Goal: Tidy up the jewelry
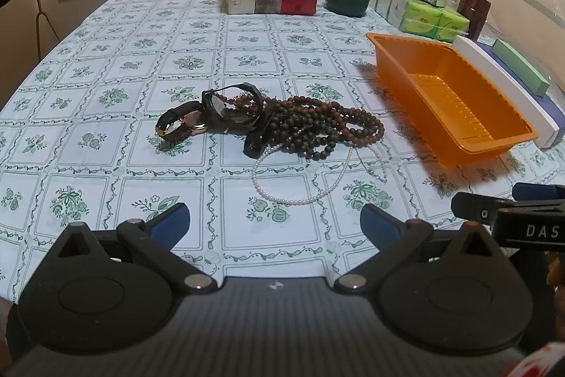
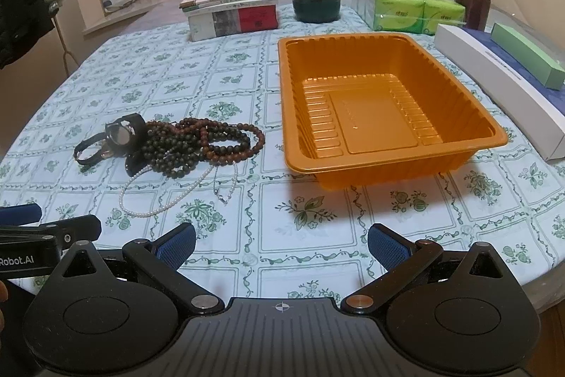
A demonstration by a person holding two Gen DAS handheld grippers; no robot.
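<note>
So the biggest piece here is the orange tray (image 2: 388, 115), sitting empty toward the right side of the tabletop (image 2: 247, 221), well in from the near edge. It looks like thin moulded plastic with ribbed walls, so my guess is it's light and will skate on the cloth if bumped. I wouldn't grab it, just drop stuff in.

Next down is the jewelry pile, near the middle of the tabletop and just left of the tray. The dark wooden bead strands (image 1: 317, 126) make up most of it, several loops heaped and overlapping. Probably fairly light but floppy, and they look tangled with each other, so pinching one strand could drag the lot. I'd take a bunch where the loops stack up thick.

The black watch (image 1: 229, 105) lies on the left end of the beads, with a brown-strapped watch (image 1: 180, 124) touching it on the far left. Straps are the place to pinch; the glass faces look slippery and scratchable.

Smallest is the pearl necklace (image 1: 293, 189), a thin loop spilling out toward the near edge, partly tucked under the beads. Fine, slinky and probably delicate, so pulling hard is a bad idea.

Both grippers hover low over the near edge, holding nothing: left gripper (image 1: 275, 225) with jaws wide apart, right gripper (image 2: 280, 244) the same.
</note>
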